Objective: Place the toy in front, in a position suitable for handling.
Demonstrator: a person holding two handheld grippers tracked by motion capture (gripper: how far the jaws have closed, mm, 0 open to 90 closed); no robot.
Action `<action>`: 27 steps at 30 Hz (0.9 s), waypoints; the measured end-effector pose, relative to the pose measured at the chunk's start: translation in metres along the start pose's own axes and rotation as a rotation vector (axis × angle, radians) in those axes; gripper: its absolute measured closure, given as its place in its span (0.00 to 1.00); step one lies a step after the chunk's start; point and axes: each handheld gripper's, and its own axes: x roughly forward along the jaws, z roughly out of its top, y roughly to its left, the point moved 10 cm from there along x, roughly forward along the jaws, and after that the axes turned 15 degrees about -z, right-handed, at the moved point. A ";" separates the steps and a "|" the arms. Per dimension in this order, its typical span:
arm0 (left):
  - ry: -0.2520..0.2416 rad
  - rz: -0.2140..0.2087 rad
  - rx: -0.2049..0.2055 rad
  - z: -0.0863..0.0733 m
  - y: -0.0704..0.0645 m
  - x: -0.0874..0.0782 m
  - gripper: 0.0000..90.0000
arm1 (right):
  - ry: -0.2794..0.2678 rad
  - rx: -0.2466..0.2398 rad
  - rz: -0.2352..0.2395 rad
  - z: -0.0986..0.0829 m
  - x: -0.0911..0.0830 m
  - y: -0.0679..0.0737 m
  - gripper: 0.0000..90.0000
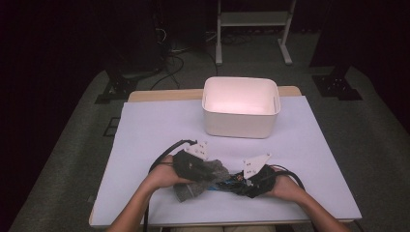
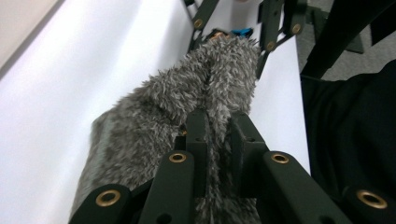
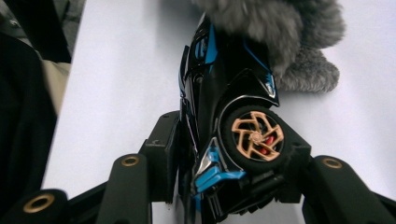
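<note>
Left claw (image 2: 215,128) pinching fuzzy grey cloth (image 2: 187,98); right claw (image 3: 233,149) clamping black-blue toy car (image 3: 224,93).

From my end: fuzzy grey cloth (image 2: 187,93), black toy car (image 3: 224,93) with blue trim and a copper-spoked wheel, white bin (image 1: 240,107) at 12 o'clock, pale lavender bench (image 1: 145,140).

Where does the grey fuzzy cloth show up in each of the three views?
High view: the cloth lies low and centre, between the two hands.
Left gripper view: it fills the middle, pinched between the left gripper jaws.
Right gripper view: it sits at the top edge, draped over the toy car held by the right gripper.
Shared landmark: the white table cover.
</note>
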 end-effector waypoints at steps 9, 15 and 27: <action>0.026 0.026 -0.021 -0.011 0.002 -0.011 0.89 | -0.007 0.027 0.004 -0.005 -0.011 -0.002 0.59; 0.068 -0.010 0.029 0.009 -0.002 0.006 0.90 | -0.011 0.029 0.022 -0.005 -0.013 0.001 0.63; 0.137 -0.091 0.127 0.052 -0.008 0.058 0.90 | -0.020 0.036 0.013 -0.004 -0.012 0.001 0.63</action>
